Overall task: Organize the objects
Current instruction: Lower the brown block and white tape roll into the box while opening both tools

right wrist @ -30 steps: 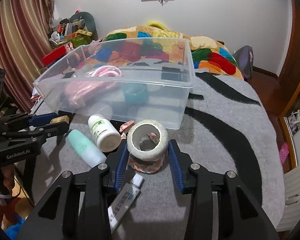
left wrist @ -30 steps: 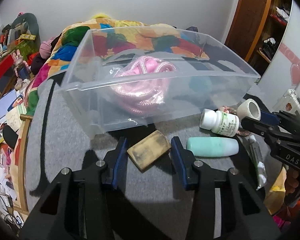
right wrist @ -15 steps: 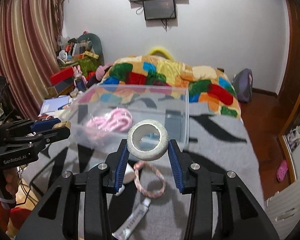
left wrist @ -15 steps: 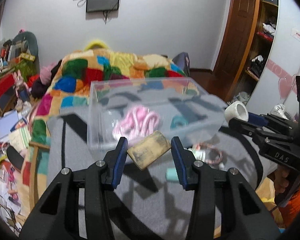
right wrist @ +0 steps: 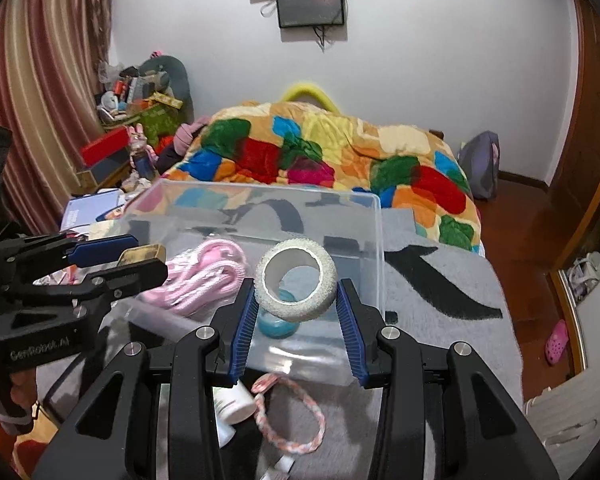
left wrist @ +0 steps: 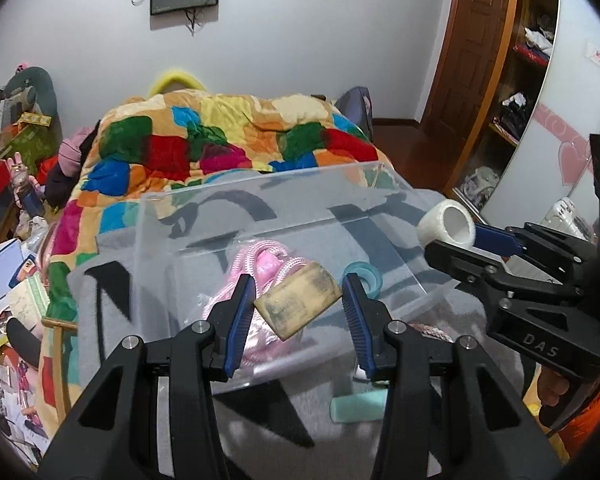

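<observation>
My left gripper is shut on a tan rectangular block and holds it above the near wall of the clear plastic bin. My right gripper is shut on a white tape roll, raised over the bin. The roll also shows in the left wrist view, and the block in the right wrist view. Inside the bin lie a pink rope bundle and a teal tape ring.
On the grey zebra-pattern blanket in front of the bin lie a pink braided loop, a white bottle and a mint green tube. A patchwork quilt covers the bed behind. Clutter stands at the left.
Both grippers have lifted their objects off the blanket and carried them up and forward over the bin. The bin now sits lower in both views.
</observation>
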Tool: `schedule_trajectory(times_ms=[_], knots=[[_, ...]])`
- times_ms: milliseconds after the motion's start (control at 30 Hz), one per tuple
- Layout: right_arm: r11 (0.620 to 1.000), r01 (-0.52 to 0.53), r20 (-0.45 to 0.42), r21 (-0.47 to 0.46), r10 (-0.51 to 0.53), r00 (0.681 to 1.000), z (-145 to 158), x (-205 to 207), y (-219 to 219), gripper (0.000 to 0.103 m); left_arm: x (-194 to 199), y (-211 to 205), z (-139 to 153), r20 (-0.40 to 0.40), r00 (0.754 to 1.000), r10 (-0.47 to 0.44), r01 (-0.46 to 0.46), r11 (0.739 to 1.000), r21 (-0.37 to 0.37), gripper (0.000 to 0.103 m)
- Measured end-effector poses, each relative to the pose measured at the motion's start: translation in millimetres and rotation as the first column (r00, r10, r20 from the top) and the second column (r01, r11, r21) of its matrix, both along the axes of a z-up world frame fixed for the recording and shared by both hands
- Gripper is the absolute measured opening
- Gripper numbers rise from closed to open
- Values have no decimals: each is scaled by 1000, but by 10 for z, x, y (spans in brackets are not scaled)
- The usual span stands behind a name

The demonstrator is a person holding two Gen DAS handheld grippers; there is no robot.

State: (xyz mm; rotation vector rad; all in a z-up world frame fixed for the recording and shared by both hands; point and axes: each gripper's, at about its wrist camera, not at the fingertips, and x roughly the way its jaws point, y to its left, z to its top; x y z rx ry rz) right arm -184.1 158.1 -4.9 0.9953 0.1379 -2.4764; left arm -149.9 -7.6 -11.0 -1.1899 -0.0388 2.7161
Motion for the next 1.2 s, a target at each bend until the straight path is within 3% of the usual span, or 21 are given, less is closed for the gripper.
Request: schedule_trajectory(times_ms=[200, 367, 600, 800, 1033, 1200], knots=[[1000, -3, 89, 9, 2, 996, -152, -237, -42, 37, -198, 98, -178, 54, 999, 1, 0, 1000, -25, 44], [999, -16, 106, 34, 12, 994, -205, -229, -78, 37, -243, 129, -272, 89, 996, -2, 5, 999, -31, 45], [1000, -21, 74, 23, 19, 997, -110, -101, -26, 54, -73, 70, -68, 28, 999, 22, -21, 999, -42, 68], [999, -34, 11, 10, 34, 999, 93, 134, 69, 57, 203, 47, 144, -48, 998, 29, -33, 997, -65, 91], [999, -39, -1, 26, 39, 999, 58, 471, 214, 57, 528, 165, 18, -43, 999, -13, 8, 994, -107, 95], [998, -44, 81, 36, 41, 996, -217, 654, 299, 57, 550, 342, -315, 34, 997, -76, 80, 988, -134, 96]])
